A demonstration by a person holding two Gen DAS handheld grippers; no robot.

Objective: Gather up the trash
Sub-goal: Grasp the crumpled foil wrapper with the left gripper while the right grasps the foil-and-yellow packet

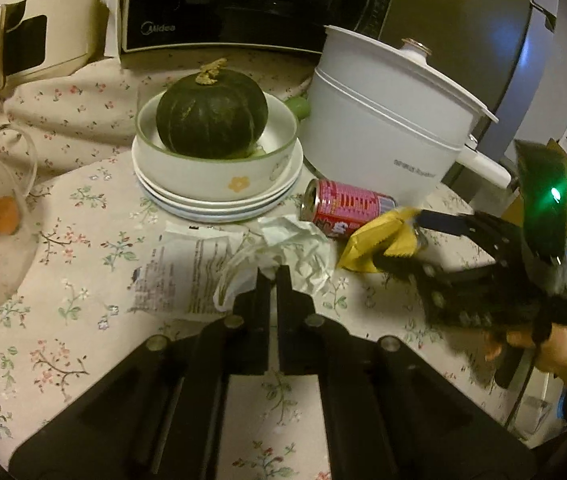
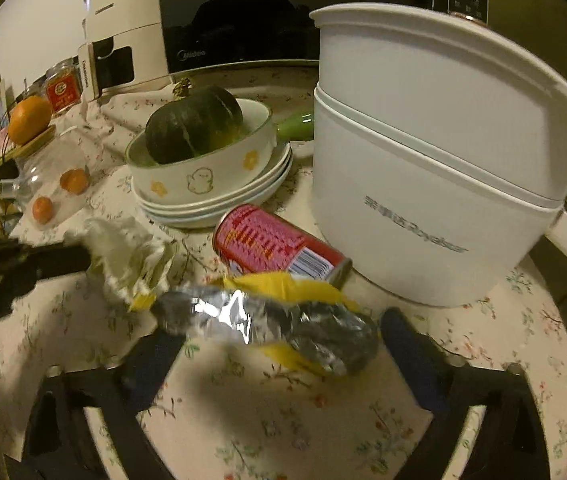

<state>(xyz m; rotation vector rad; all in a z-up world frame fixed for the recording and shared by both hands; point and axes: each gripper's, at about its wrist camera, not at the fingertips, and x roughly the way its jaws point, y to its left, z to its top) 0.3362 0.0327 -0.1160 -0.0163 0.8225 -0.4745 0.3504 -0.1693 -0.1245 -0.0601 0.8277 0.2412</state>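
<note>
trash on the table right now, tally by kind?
Crumpled white tissue: 1
Printed paper sheet: 1
Red drink can, lying on its side: 1
Yellow foil snack bag: 1
Total: 4

From my left feed the right tongs smear with motion blur, so I can't tell whether they touch the yellow snack bag. That bag hides the red can's end at five o'clock. The microwave is cut off at twelve o'clock.
</note>
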